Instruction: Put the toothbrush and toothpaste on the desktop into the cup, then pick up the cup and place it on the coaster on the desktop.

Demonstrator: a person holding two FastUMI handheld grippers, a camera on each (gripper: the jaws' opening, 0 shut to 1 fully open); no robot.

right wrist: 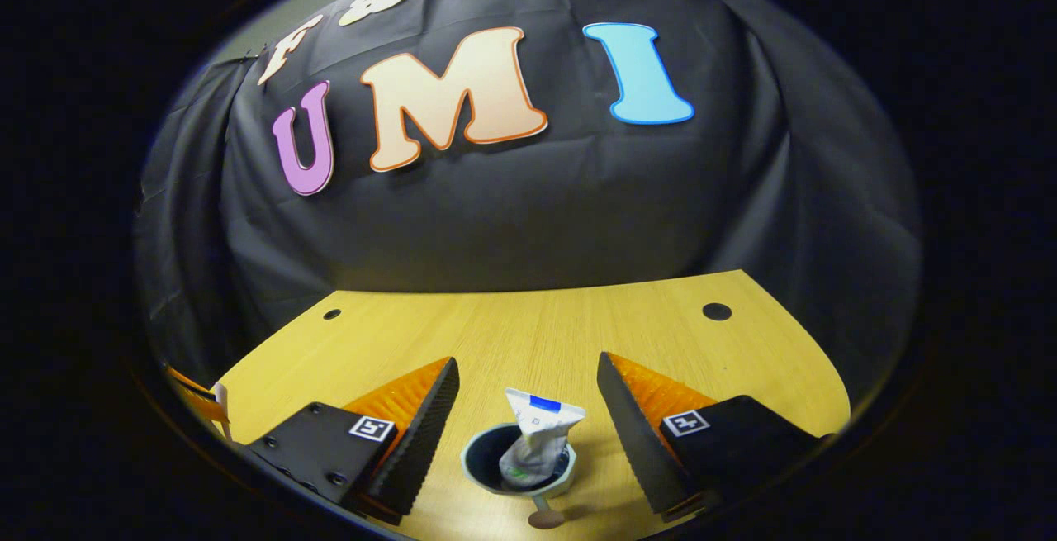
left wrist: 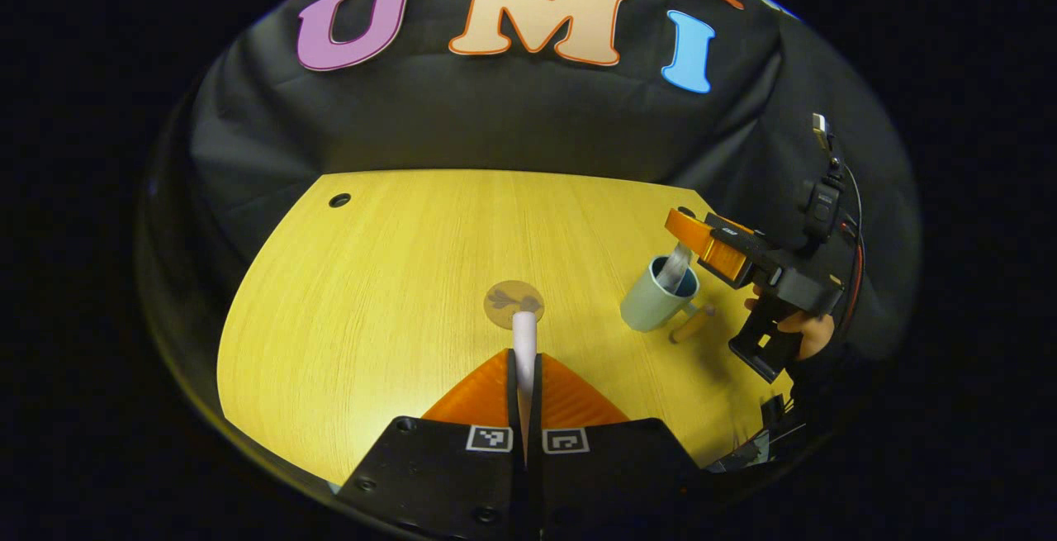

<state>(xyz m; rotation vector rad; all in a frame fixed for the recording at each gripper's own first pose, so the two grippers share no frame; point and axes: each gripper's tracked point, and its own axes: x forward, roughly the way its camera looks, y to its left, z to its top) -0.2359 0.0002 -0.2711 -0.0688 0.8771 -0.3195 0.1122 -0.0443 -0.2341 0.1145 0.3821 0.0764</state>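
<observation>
Crumpled white toothpaste [right wrist: 537, 438], in blue-grey cup [right wrist: 479, 468]

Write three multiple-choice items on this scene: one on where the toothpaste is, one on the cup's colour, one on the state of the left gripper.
1. The toothpaste is:
A. on the coaster
B. in the cup
C. flat on the desktop

2. The cup is:
A. red
B. black
C. pale blue-grey

3. The left gripper is:
A. shut on the toothbrush
B. wide open
C. holding the cup

Answers: 1 B, the tube stands in the cup; 2 C, its wall is pale blue-grey; 3 A, both fingers pinch the white toothbrush.
</observation>
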